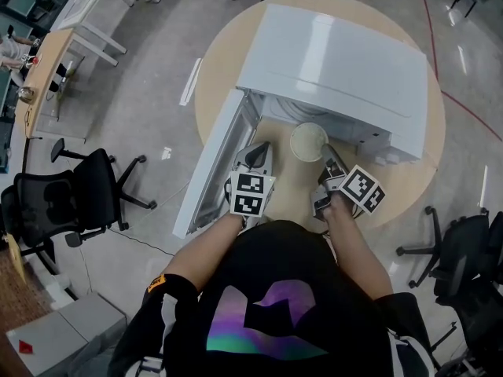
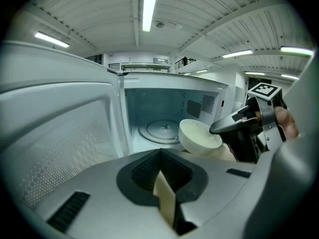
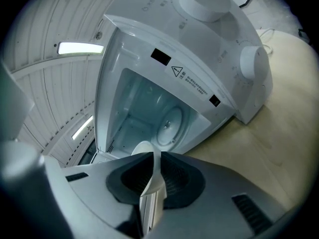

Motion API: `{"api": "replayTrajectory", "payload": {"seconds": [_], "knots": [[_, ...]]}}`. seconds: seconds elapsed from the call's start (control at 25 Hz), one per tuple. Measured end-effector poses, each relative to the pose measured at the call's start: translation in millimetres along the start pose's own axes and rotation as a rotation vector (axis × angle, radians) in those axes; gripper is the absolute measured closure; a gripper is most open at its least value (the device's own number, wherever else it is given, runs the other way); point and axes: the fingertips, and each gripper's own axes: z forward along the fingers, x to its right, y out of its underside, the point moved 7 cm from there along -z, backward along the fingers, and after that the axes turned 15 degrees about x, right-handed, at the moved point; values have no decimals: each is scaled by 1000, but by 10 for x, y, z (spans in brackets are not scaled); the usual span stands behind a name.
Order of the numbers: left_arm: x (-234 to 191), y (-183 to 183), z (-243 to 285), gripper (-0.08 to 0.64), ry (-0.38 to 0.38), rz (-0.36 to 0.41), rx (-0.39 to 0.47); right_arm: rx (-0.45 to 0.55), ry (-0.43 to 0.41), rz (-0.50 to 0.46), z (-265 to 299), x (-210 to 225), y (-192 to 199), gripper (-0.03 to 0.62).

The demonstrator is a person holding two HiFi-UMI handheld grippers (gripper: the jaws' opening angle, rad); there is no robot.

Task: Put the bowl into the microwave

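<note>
Both jaws of the right gripper [image 1: 328,166] pinched the rim of the round cream bowl [image 1: 308,141] at the mouth of the open white microwave [image 1: 338,61], the left gripper [image 1: 255,157] closed on nothing, so easing the load inward onto the glass turntable [image 2: 160,132] seemed next.

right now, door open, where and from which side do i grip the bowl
Pinch the bowl by its thin rim on the person's side, one jaw inside, one outside, as the right gripper does. The body looks too wide for the jaws, and its far edge can enter the microwave first.
</note>
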Motion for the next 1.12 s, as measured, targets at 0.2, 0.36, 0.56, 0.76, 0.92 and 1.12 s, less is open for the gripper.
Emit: {"api": "replayTrajectory", "payload": {"seconds": [0.2,0.36,0.56,0.76,0.92,1.12], "knots": [[-45,-115,73,512,-13,7,19,22,-8,8,160,-54,-44,534],[-78,-213,137,512,-16,12,30,39,-6,18,312,-92,-74,534],[-99,-273,236,512,-22,14,31,54,3,31,484,-70,-124,534],[-152,-322,308,512,-31,14,24,74,20,43,673,-41,-158,534],[-183,-336,380,512,-35,21,15,86,34,34,829,-17,-176,534],[-220,-339,450,512,-45,26,8,105,40,28,1001,-18,-197,534]]}}
